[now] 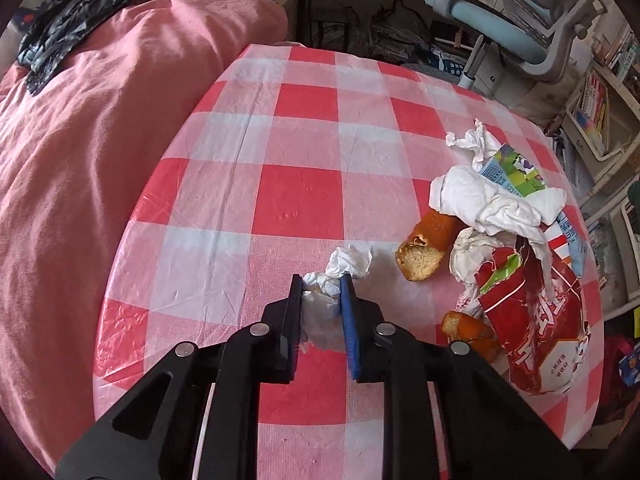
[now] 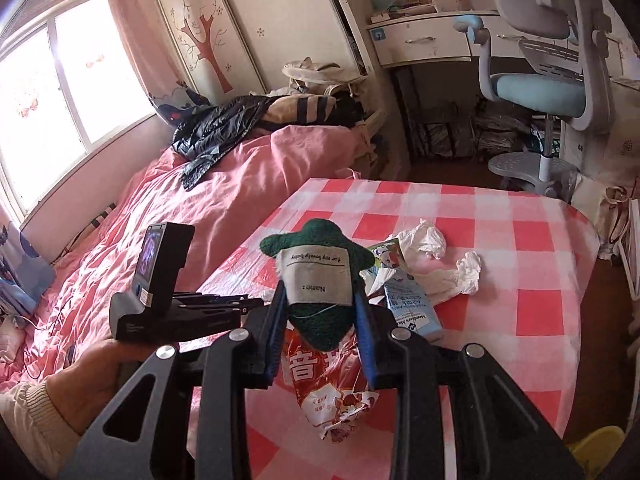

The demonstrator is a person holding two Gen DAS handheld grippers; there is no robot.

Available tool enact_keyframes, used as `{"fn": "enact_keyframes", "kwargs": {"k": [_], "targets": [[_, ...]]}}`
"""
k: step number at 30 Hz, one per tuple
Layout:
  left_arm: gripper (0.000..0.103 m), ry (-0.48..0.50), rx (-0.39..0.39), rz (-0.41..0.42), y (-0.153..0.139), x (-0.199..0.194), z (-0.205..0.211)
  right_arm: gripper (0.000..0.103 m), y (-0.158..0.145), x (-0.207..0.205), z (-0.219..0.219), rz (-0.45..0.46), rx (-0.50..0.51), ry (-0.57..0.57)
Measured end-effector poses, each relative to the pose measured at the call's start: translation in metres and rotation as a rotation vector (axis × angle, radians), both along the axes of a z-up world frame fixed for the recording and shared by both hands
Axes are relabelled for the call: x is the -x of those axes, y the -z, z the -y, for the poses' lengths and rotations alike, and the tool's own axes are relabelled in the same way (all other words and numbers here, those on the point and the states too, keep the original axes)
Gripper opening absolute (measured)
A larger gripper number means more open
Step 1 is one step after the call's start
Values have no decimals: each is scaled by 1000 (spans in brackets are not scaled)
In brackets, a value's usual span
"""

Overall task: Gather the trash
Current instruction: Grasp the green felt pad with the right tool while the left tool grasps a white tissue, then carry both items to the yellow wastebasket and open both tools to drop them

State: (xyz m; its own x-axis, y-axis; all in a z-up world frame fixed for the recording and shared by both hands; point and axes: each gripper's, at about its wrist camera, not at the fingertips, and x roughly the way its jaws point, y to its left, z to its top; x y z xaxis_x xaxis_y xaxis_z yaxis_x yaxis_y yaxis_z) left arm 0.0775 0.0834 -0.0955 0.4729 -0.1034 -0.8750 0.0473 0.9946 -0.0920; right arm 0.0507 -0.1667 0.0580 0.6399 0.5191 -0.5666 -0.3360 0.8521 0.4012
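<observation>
Tissue [image 1: 320, 292] pinched in left tool [image 1: 321, 280] over checked table [image 1: 280, 140].

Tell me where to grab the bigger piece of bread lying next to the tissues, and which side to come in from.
Probably grip the bread piece across its crusty middle, coming from above with the fingers on its long sides. It lies flat, torn end toward the open checkered table; its far end is tucked under a crumpled tissue, so that end looks blocked.
</observation>
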Motion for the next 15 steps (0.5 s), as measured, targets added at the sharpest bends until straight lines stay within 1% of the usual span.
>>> {"fn": "enact_keyframes", "kwargs": {"k": [2, 4, 6, 8, 10, 12, 15], "targets": [[16, -1, 49, 18, -9, 5, -4, 32, -3, 3, 5, 12, -6, 3], [16, -2, 76, 62, -24, 12, -5, 31, -7, 9, 12, 29, -11, 15], [16, 10, 115, 130, -44, 22, -5, 32, -14, 15, 24, 46, -24, 33], [16, 44, 165, 211, -66, 34, -1, 32, -25, 25, 37, 76, -28, 59], [16, 101, 208, 288, -86, 49, 12, 32, -38, 42, 55, 112, -37, 97], [16, 182, 246, 347, -103, 63, 33, 32, -47, 62, 75, 136, -30, 132], [16, 319, 268, 393, -119, 83, 79, 33, -44, 101, 113, 132, 46, 201]]}}
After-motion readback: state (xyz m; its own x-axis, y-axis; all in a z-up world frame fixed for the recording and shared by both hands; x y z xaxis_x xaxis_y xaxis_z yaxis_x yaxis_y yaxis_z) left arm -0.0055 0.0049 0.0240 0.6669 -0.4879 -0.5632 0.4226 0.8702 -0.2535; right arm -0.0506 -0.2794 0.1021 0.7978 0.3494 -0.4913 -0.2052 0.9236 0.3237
